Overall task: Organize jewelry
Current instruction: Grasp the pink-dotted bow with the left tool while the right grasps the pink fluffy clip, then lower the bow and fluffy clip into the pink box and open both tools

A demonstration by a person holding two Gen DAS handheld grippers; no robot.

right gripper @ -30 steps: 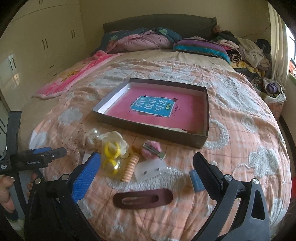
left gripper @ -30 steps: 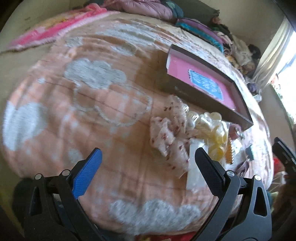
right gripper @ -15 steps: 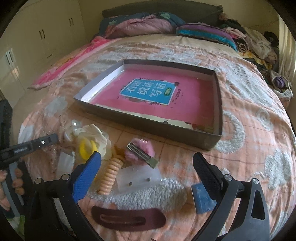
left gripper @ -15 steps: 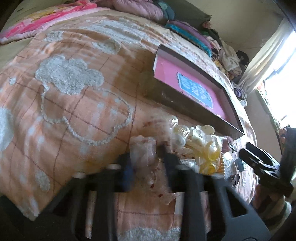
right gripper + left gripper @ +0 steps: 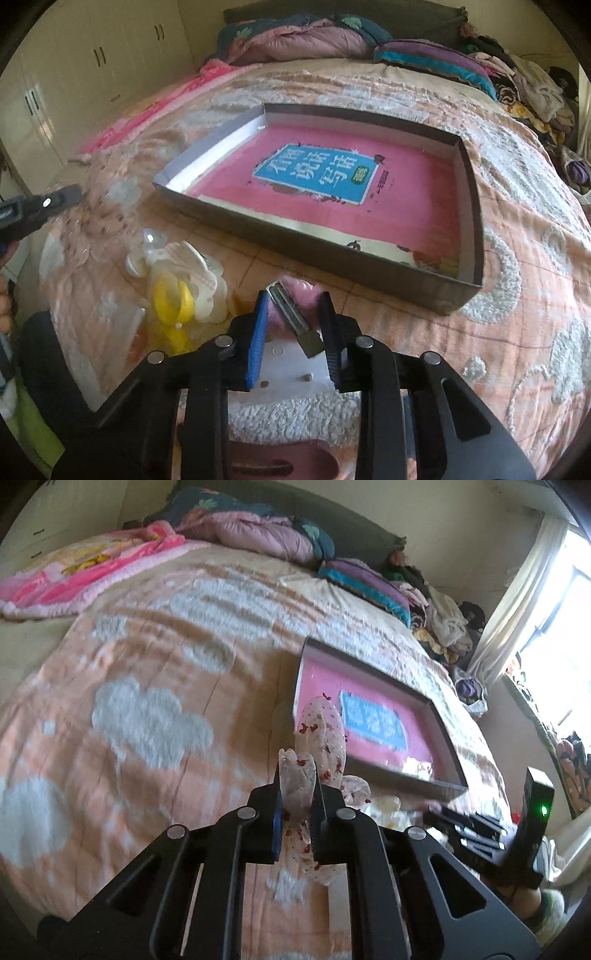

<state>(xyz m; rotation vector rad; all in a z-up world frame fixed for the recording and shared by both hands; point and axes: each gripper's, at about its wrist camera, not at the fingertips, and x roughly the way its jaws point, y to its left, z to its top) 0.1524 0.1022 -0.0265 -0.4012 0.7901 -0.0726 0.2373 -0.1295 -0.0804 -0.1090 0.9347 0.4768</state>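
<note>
My left gripper (image 5: 298, 775) is shut on a sheer white scrunchie with red specks (image 5: 321, 734) and holds it lifted above the bedspread, left of the shallow grey box with a pink book inside (image 5: 373, 716). My right gripper (image 5: 293, 299) is closed around a fluffy pink hair clip with a metal clasp (image 5: 291, 308) that lies on the bedspread just in front of the box (image 5: 332, 251). The left gripper shows blurred at the left edge of the right wrist view (image 5: 40, 206).
A pile of white and yellow hair clips (image 5: 177, 280) lies left of my right gripper. A white card with studs (image 5: 291, 369) and a dark maroon clip (image 5: 280, 465) lie under it. Folded quilts (image 5: 314, 37) and clothes (image 5: 528, 81) line the far side.
My left gripper dropped onto the scrunchie, shut on it and lifted it. My right gripper moved forward and down and closed around the pink hair clip.
</note>
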